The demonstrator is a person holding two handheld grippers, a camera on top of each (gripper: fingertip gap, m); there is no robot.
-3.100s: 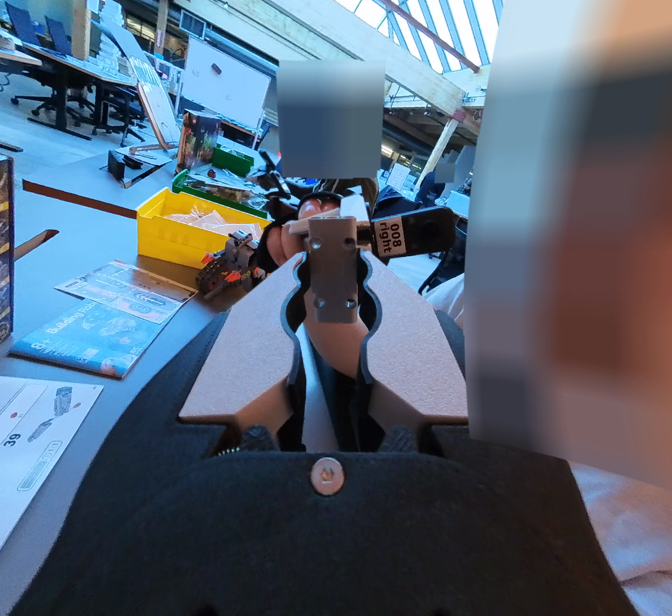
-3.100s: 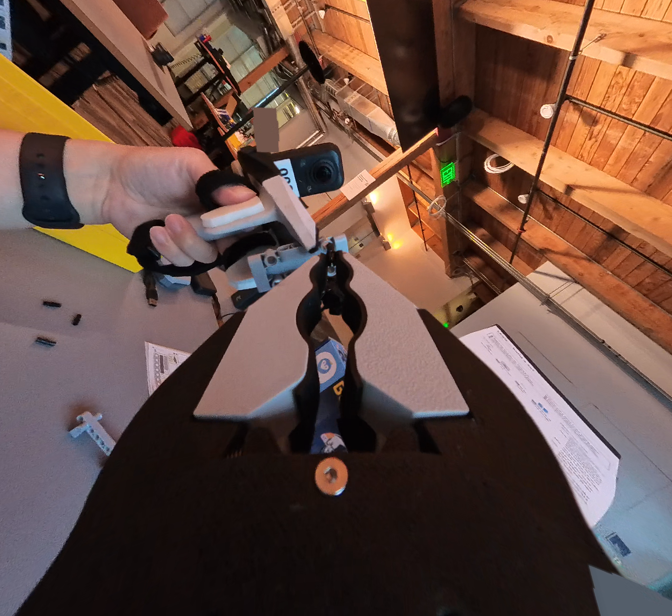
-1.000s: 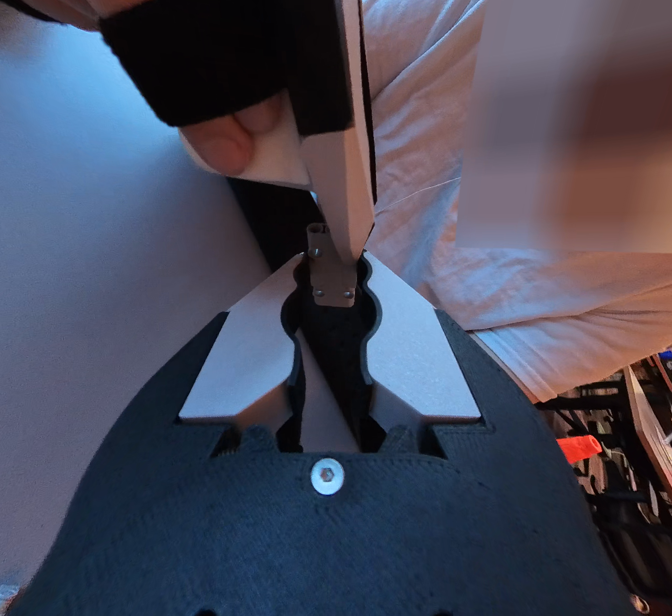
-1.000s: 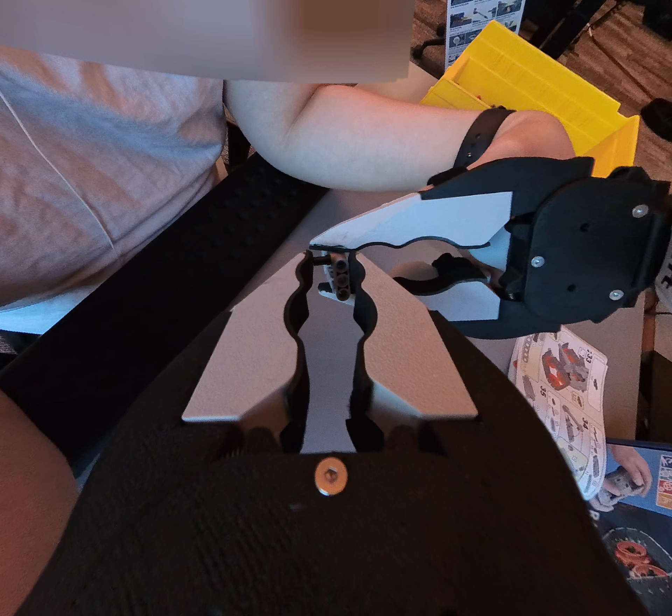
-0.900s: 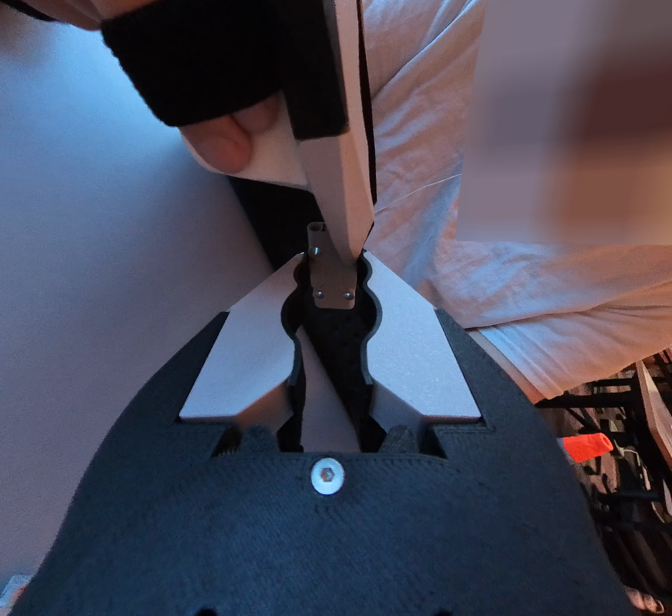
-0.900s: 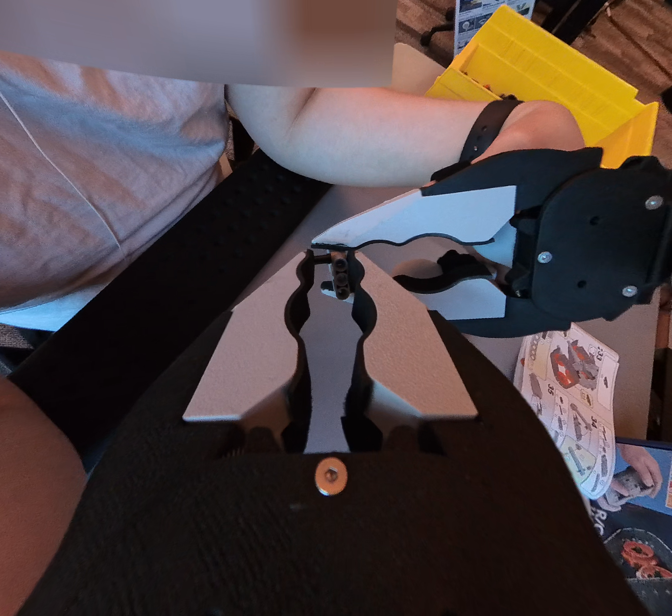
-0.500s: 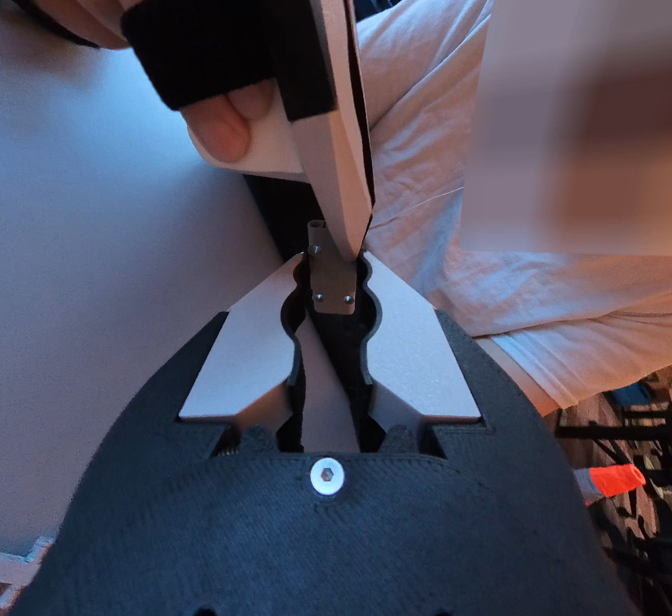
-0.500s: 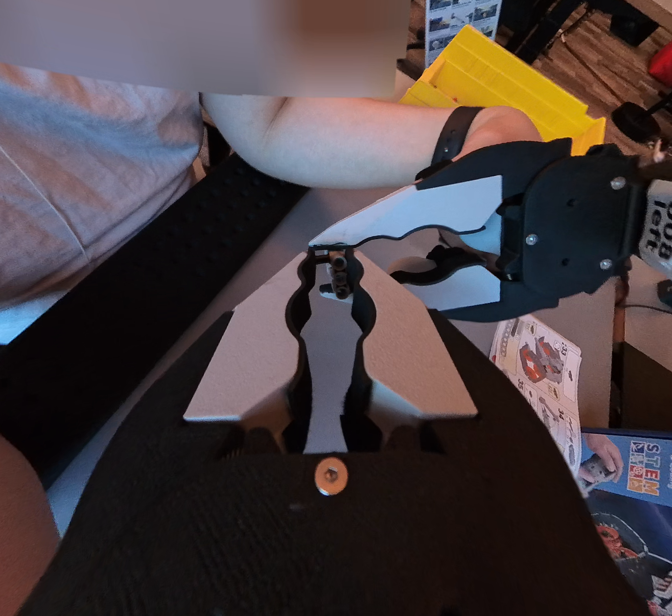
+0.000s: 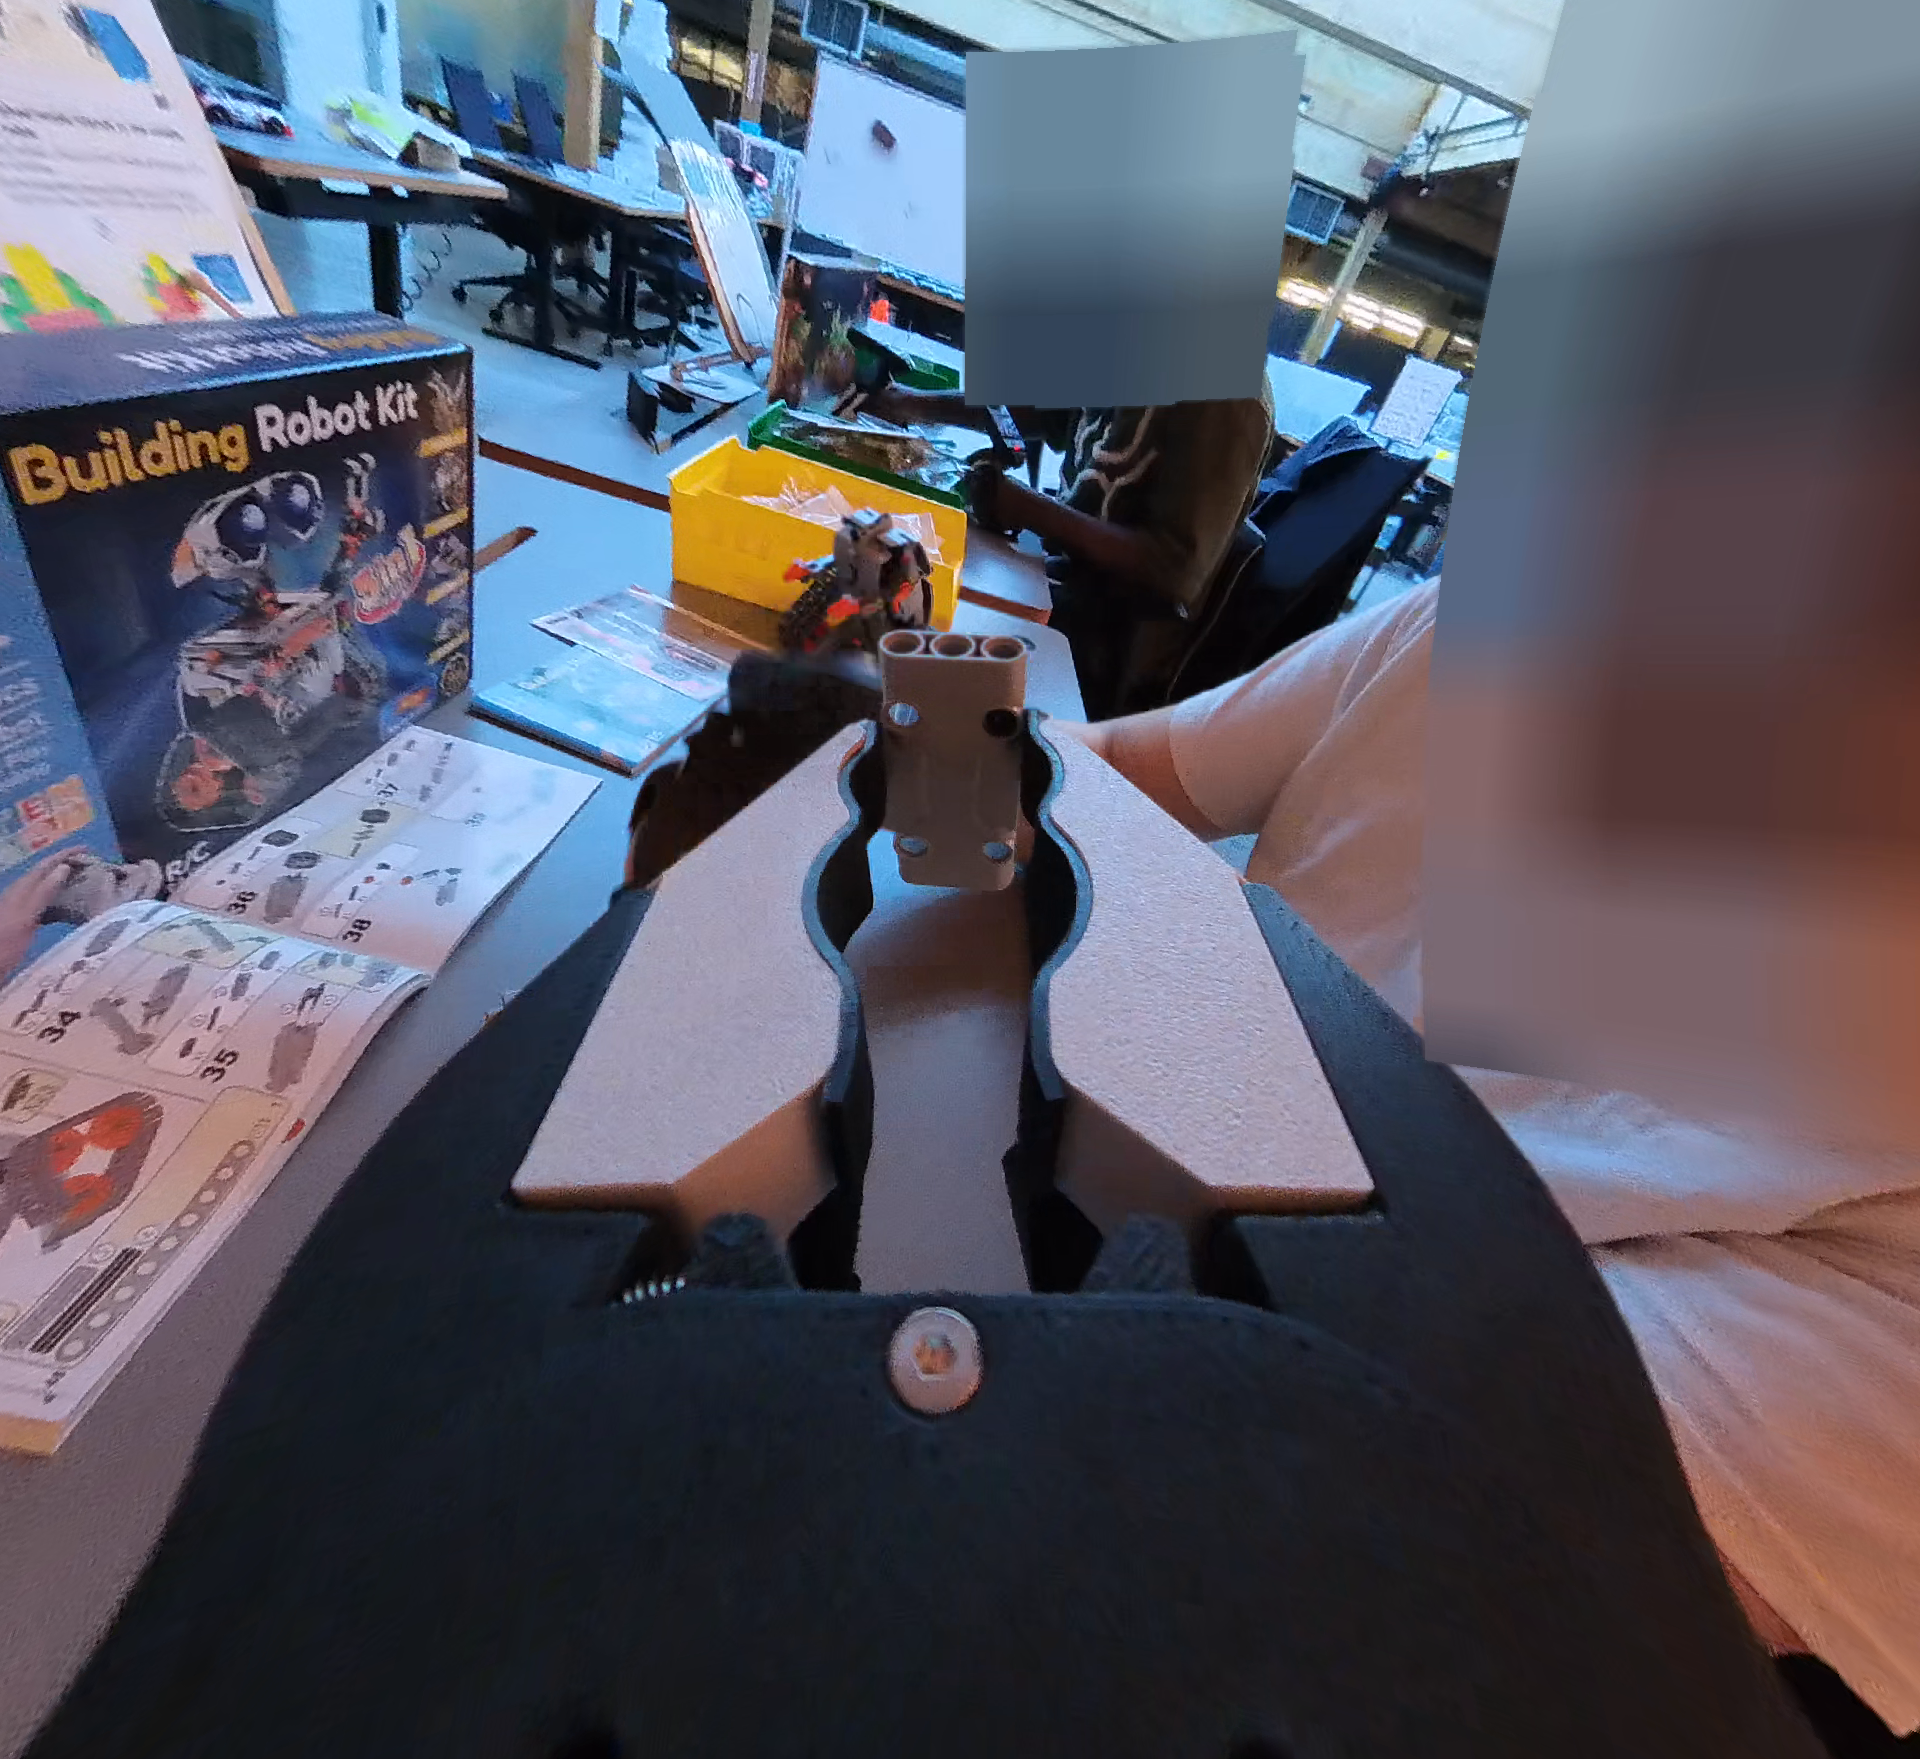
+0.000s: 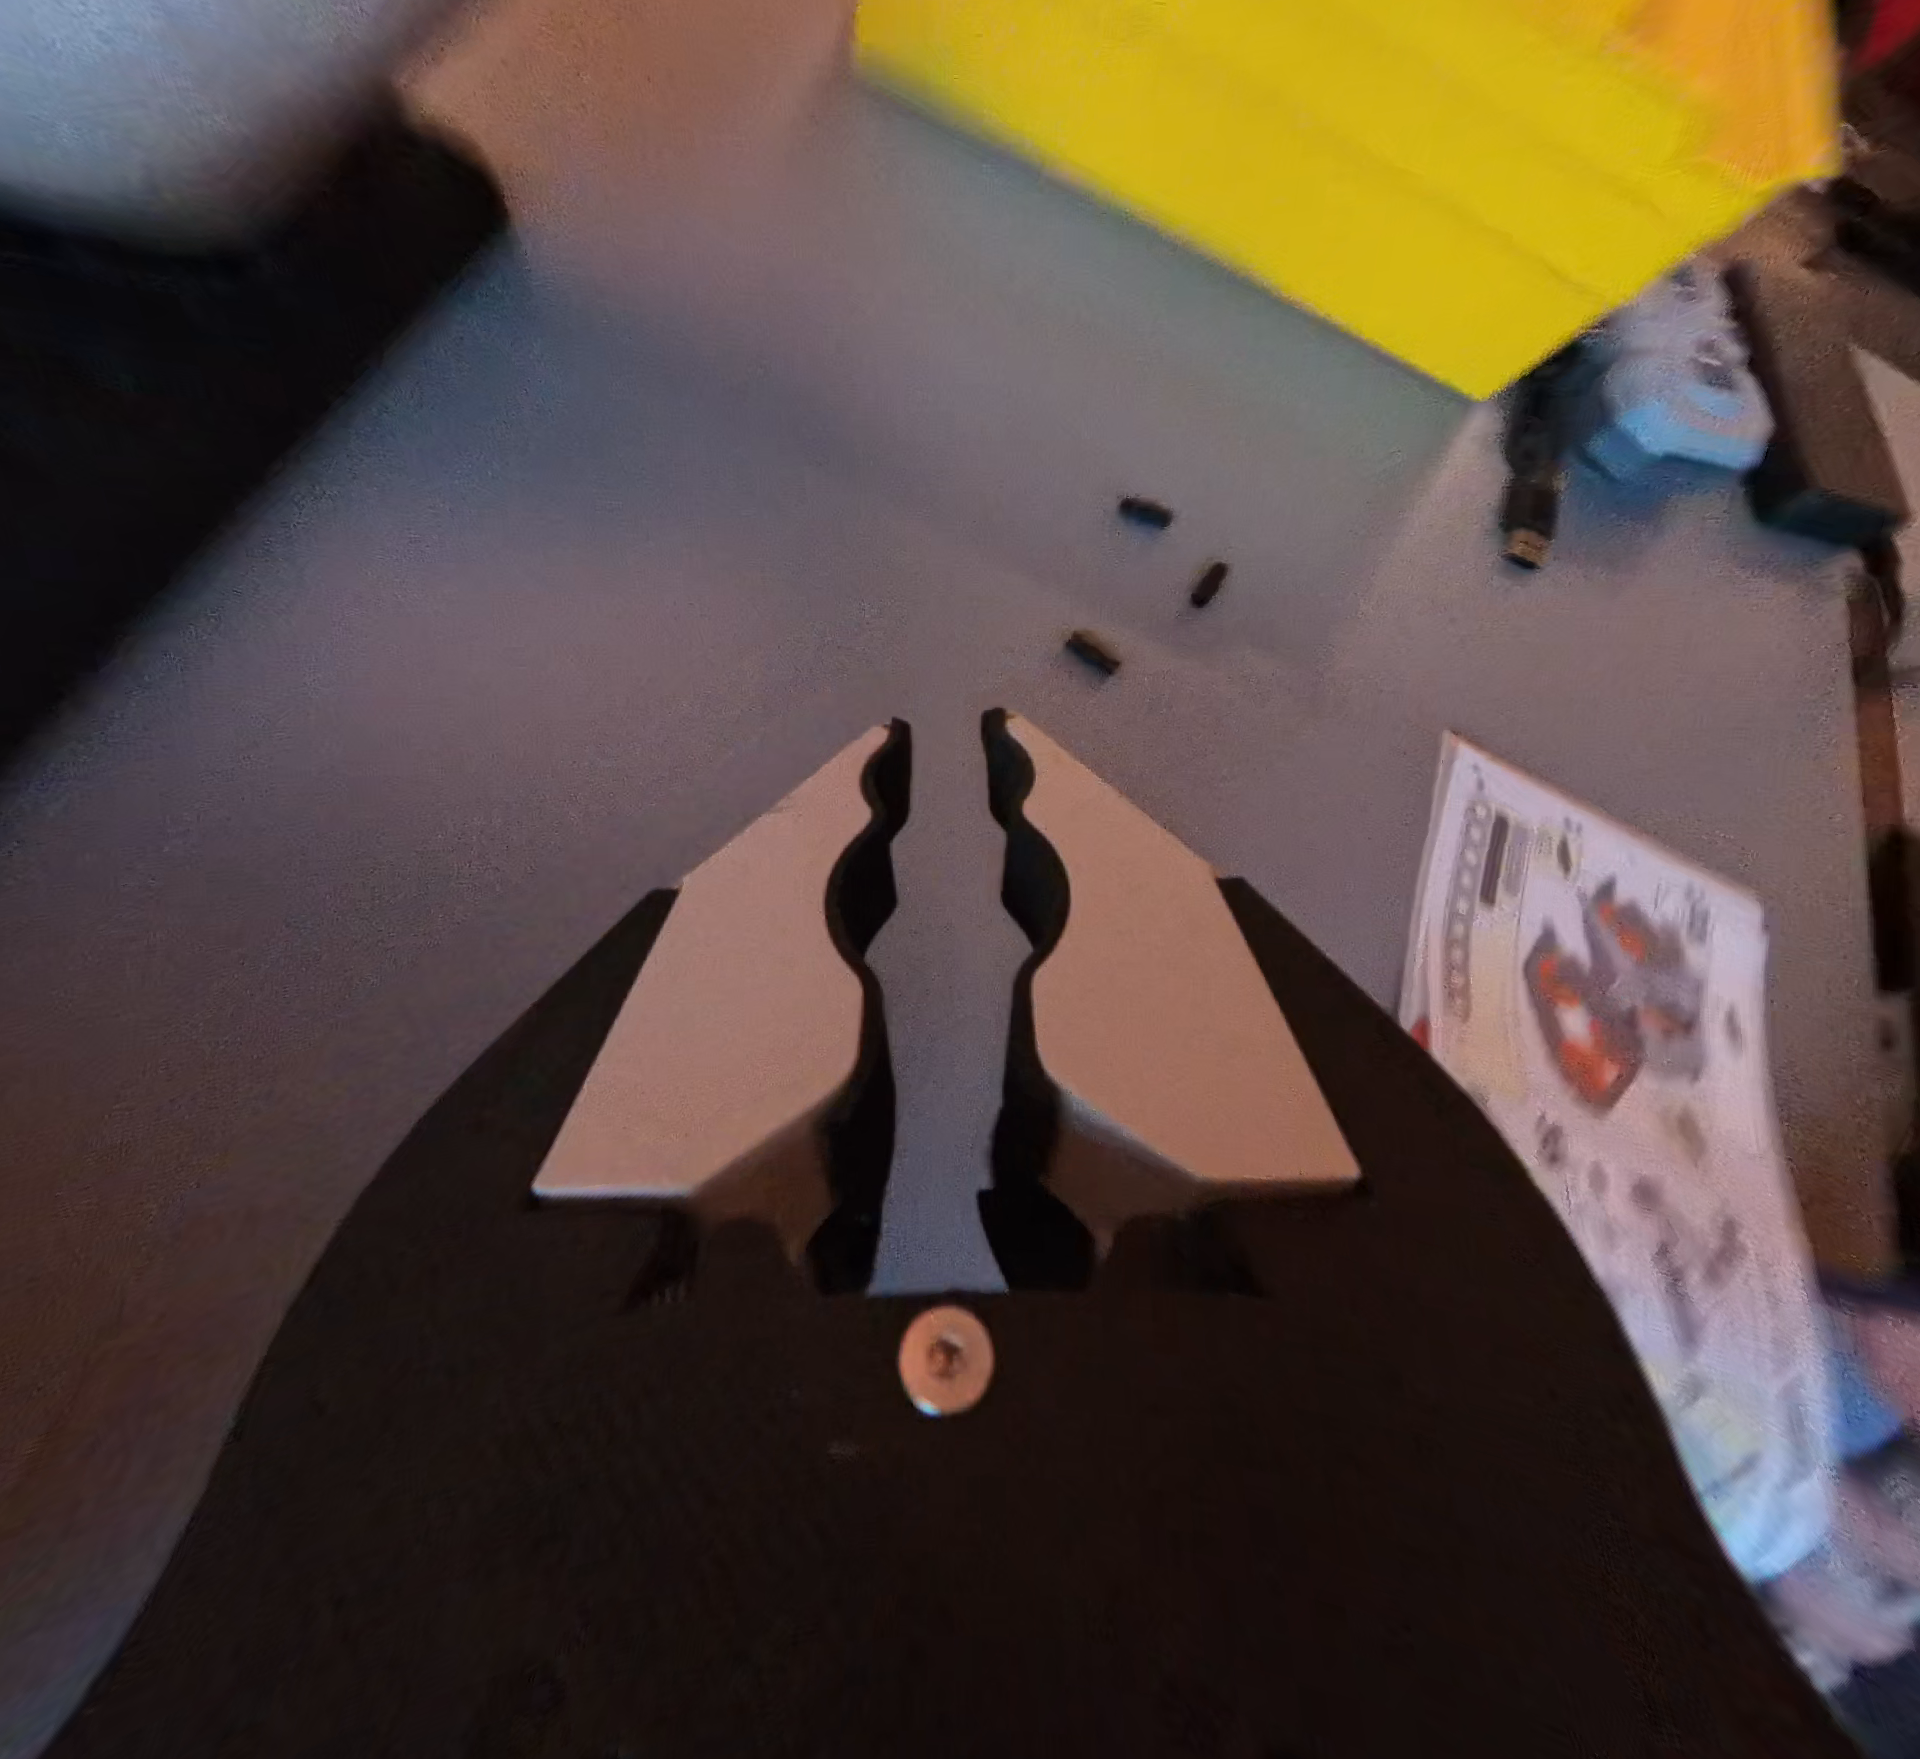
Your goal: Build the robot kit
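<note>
Between the pale fingers of the left gripper [image 9: 951, 774] stands a small grey plastic building piece with three round holes along its top [image 9: 951, 753], upright and clamped at the fingertips, raised above the grey table [image 9: 540, 888]. Two pale pins show in its lower holes and one in an upper hole; the other upper hole looks dark and empty. Beside it to the left lie an open instruction booklet with numbered steps [image 9: 208, 982] and a dark printed kit box with a robot picture [image 9: 239, 566]. Farther off are a yellow plastic bin [image 9: 727, 535] and a small grey-and-orange built model [image 9: 857, 577], with another person seated beyond them. Nothing blocks the held piece.

Over the same table in the right wrist view, which is blurred, the right gripper [image 10: 943, 727] has its fingers slightly parted with nothing between them. Nearest it, just ahead and to the right, lie three small black pins [image 10: 1143, 582], loose and apart from one another. A yellow bin [image 10: 1351, 99] sits beyond them, a booklet page [image 10: 1590, 1034] to the right, and a dark cable plug [image 10: 1532, 504] near the bin's corner.
</note>
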